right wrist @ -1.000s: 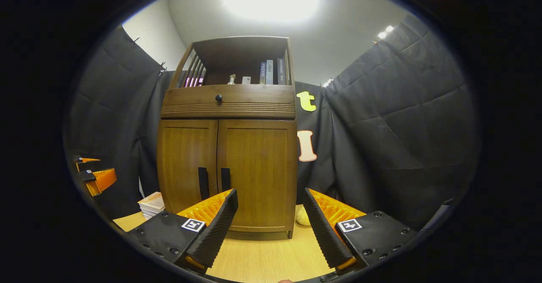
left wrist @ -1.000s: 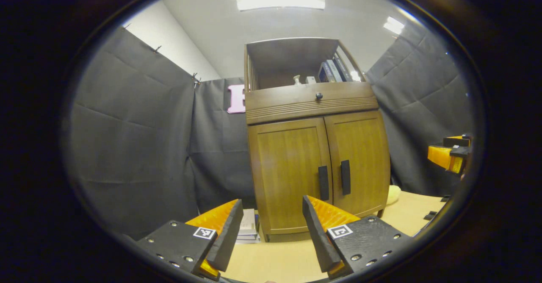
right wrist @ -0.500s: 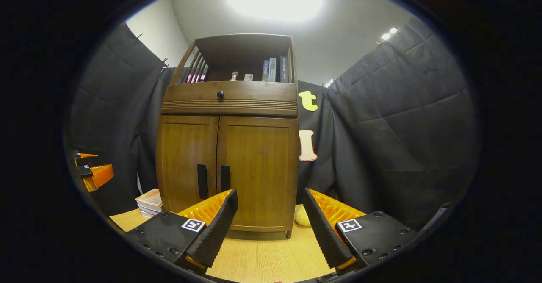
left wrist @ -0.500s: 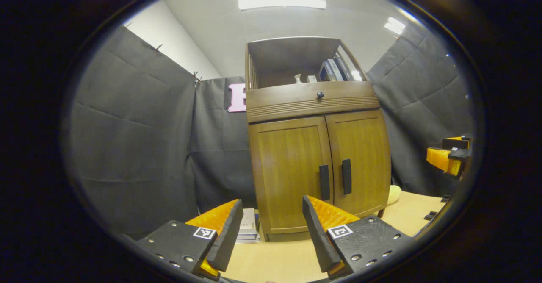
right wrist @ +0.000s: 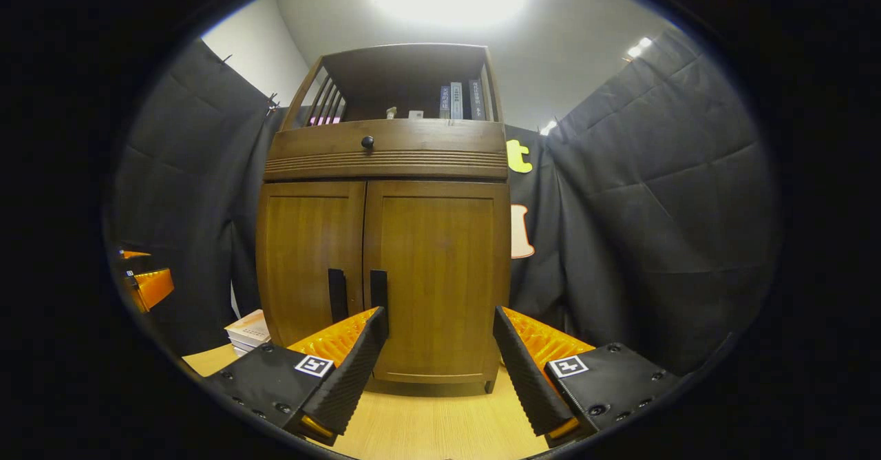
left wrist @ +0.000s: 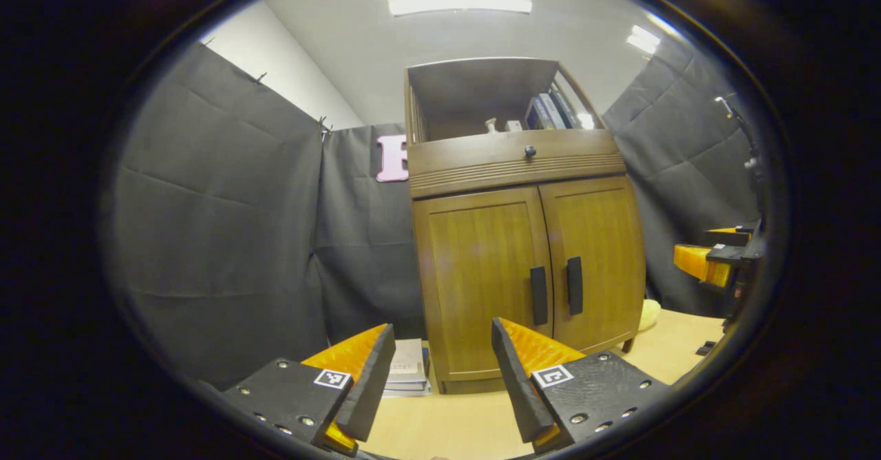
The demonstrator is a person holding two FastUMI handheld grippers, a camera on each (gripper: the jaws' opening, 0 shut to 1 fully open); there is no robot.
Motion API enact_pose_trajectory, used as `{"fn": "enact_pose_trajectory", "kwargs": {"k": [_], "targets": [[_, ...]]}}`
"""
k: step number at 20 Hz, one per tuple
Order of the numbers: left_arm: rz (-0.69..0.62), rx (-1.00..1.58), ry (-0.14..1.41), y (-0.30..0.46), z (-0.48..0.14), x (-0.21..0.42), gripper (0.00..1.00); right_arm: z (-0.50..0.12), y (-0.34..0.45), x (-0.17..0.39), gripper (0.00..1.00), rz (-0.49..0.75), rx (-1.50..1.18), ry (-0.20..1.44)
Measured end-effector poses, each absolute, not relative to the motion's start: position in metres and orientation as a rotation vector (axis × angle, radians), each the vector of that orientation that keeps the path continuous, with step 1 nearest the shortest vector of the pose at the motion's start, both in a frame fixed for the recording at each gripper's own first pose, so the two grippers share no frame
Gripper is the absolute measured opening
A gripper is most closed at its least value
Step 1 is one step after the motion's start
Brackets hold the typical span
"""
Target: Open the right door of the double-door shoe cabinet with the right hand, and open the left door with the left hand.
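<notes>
A brown wooden shoe cabinet (left wrist: 523,239) (right wrist: 382,239) stands on a light wooden table, both doors closed. Its left door (left wrist: 478,274) (right wrist: 310,253) and right door (left wrist: 595,253) (right wrist: 440,267) each carry a dark vertical handle near the centre seam: the left handle (left wrist: 538,295) (right wrist: 336,286) and the right handle (left wrist: 575,285) (right wrist: 378,288). My left gripper (left wrist: 437,370) is open, short of the cabinet and a little left of the handles. My right gripper (right wrist: 437,357) is open in front of the right door, its left finger overlapping the right handle's lower end in the right gripper view. The right gripper also shows at the right edge of the left gripper view (left wrist: 716,260).
A drawer with a round knob (left wrist: 530,151) (right wrist: 367,142) sits above the doors, under an open shelf with books (left wrist: 547,110) (right wrist: 462,99). A stack of books (left wrist: 407,374) (right wrist: 248,329) lies left of the cabinet. A pale yellow object (left wrist: 647,314) lies at its right foot.
Both grippers have moved closer to the cabinet, the right one more, so the cabinet looks larger. The left view has shifted slightly, with the cabinet drifting right. Doors stay closed.
</notes>
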State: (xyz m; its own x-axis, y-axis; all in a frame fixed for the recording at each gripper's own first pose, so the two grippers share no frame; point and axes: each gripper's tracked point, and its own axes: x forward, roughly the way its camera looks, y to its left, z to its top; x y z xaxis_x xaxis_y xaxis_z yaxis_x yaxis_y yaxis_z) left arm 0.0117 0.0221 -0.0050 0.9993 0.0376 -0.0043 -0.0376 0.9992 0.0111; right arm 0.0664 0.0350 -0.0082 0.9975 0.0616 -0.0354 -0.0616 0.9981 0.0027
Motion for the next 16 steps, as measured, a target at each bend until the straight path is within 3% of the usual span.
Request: {"fn": "enact_pose_trajectory", "kwargs": {"k": [16], "targets": [[0.194,0.046,0.033,0.084,-0.008,0.008,0.82,-0.038,0.100,0.180,0.97,0.155,0.047,0.076]]}}
